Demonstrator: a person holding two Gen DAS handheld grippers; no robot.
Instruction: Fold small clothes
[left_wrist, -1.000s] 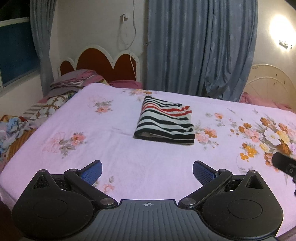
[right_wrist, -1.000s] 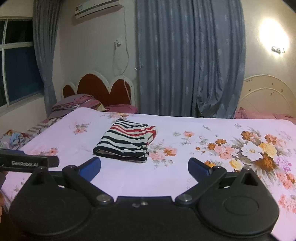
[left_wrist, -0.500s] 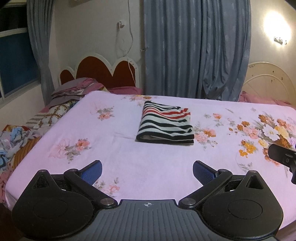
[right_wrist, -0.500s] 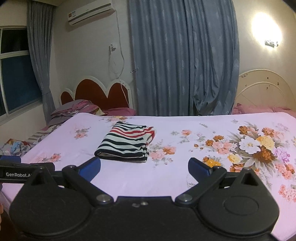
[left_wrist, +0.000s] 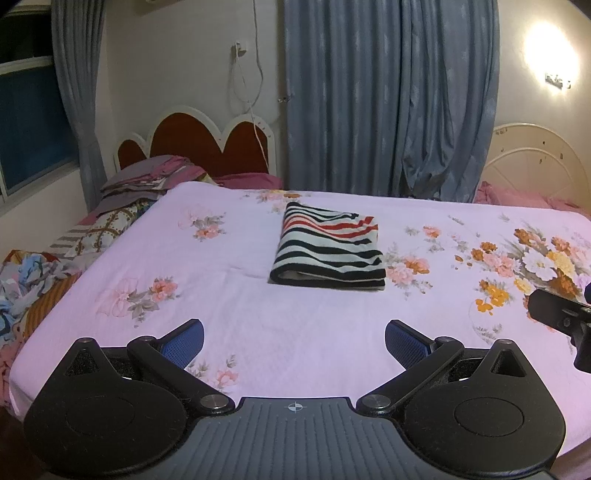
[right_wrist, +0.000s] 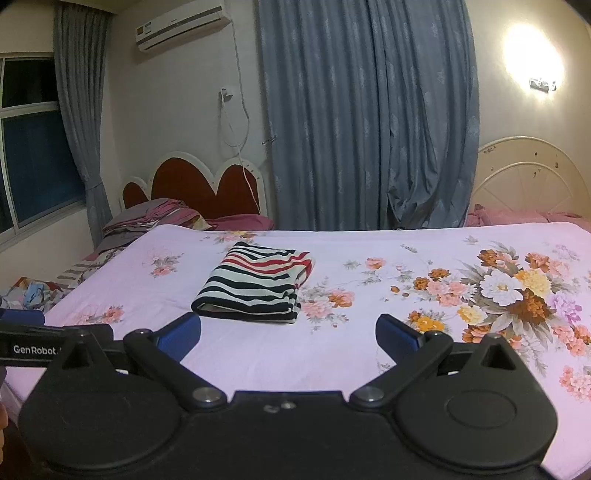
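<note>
A striped garment (left_wrist: 328, 247), black, white and red, lies folded into a neat rectangle on the pink floral bedsheet (left_wrist: 258, 306). The right wrist view shows the same garment (right_wrist: 256, 284) left of centre on the bedsheet (right_wrist: 369, 332). My left gripper (left_wrist: 294, 341) is open over the near part of the bed, well short of the garment, with nothing between its blue pads. My right gripper (right_wrist: 288, 332) is also open and empty, just in front of the garment's near edge. Part of the left gripper's body (right_wrist: 33, 345) shows at the left edge of the right wrist view.
A pile of bedding and pillows (left_wrist: 147, 184) sits by the red headboard (left_wrist: 207, 147) at the far left. Loose patterned cloth (left_wrist: 26, 280) lies at the left edge. Blue curtains (left_wrist: 388, 96) hang behind the bed, and a white bed frame (left_wrist: 535, 158) stands at the far right.
Both cameras have tilted upward and drawn back a little, so more wall and curtain show. The folded garment has not moved. Both grippers stay open.
</note>
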